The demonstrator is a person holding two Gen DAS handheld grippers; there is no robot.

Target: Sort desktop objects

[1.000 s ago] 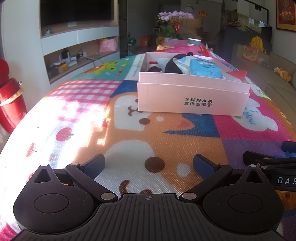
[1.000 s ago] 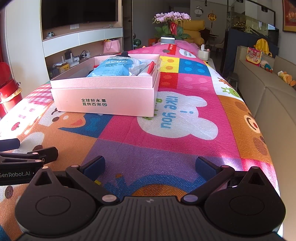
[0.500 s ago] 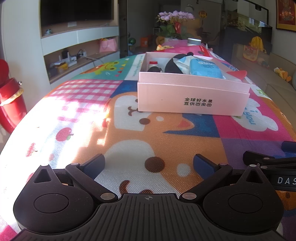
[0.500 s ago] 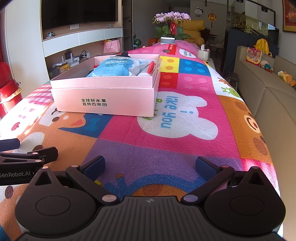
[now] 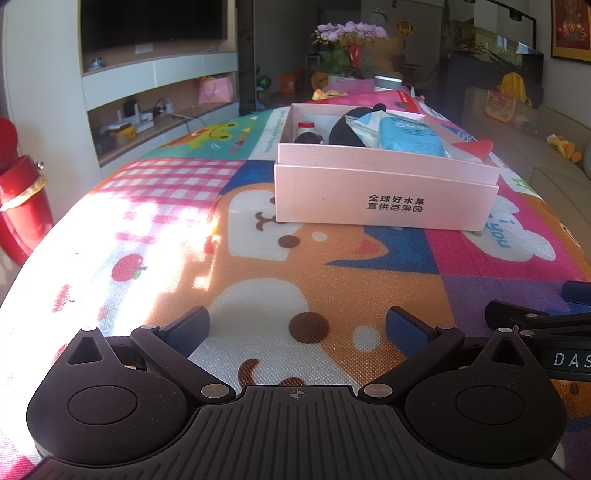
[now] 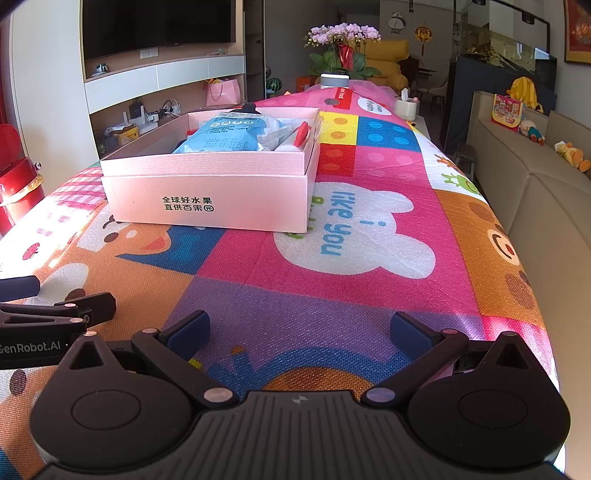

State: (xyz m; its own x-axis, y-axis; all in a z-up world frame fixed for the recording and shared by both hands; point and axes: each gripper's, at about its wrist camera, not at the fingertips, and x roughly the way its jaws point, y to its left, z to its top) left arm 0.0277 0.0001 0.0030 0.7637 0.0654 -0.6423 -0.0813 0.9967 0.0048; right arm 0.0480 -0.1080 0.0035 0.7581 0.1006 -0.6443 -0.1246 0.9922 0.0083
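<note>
A living room with a dark television on a white shelved wall surrounds a long desk covered by a bright cartoon mat point(image 5: 258, 258), sunlit along its left edge. The left gripper point(image 5: 297, 326) sits low over the near edge of the desk, pointing along its length, its jaws spread wide with nothing between them. The right gripper point(image 6: 301, 326) is level with it and close beside it, likewise released and empty; each camera catches the other gripper's black linkage at its frame edge.

The pink box point(image 5: 384, 199), printed with black Chinese characters, stands open well ahead of both grippers, toward the middle of the desk. The left view looks into its left end, showing a small white bottle point(image 5: 306, 129) with a red band, and a black rounded object point(image 5: 345, 131) beside the blue packet point(image 5: 408, 136). The right view hides those behind the packet but shows a red item point(image 6: 303, 133) against the box's right wall more clearly.

At the far end of the desk stand a pot of purple orchids point(image 6: 341, 35) and a small silver cylinder point(image 6: 334, 80); only the right view shows a white tissue holder point(image 6: 406, 107) near the far right edge. A beige sofa point(image 6: 535, 184) runs along the right side.
</note>
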